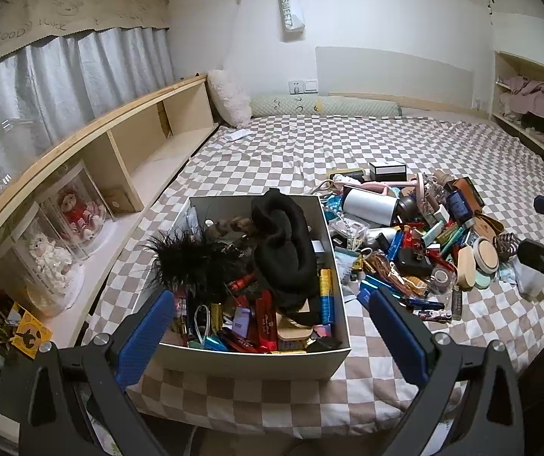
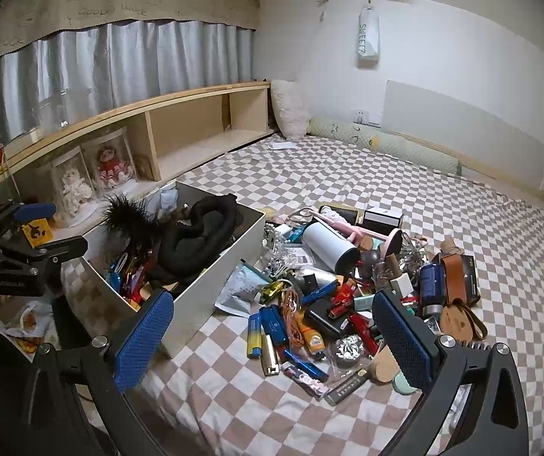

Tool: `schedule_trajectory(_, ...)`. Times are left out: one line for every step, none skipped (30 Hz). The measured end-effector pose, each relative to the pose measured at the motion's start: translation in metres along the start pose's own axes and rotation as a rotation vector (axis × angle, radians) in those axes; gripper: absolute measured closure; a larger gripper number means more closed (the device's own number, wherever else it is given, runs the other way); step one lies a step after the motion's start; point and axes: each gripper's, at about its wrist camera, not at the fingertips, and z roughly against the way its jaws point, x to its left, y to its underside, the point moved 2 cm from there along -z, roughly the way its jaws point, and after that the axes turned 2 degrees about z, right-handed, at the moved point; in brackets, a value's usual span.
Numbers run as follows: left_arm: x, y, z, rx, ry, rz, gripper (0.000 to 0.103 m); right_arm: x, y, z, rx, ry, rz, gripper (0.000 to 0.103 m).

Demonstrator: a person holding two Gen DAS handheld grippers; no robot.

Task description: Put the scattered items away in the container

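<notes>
Blue dimpled pads face each other on the left gripper (image 1: 272, 338), jaws wide apart and empty, above the near wall of the white cardboard box (image 1: 249, 359). Right gripper (image 2: 272, 342) likewise spread, holding nothing, over the scattered pile (image 2: 348, 296) of glossy tubes, lighters and tins on the checkered bedspread (image 2: 386, 174). Box contents: foil wrappers, a black padded roll (image 1: 283, 250), a black feather puff (image 1: 192, 258). Beyond, a white cylinder (image 2: 331, 247) lies on its side.
</notes>
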Motion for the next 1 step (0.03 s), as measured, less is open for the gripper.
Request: schedule_trajectory(0.0004,-0.0001,-0.0003,0.001,-0.002,0.001,0.0,-0.0005,0.0001,-0.0003,0.001,0.001,-0.002,0.0)
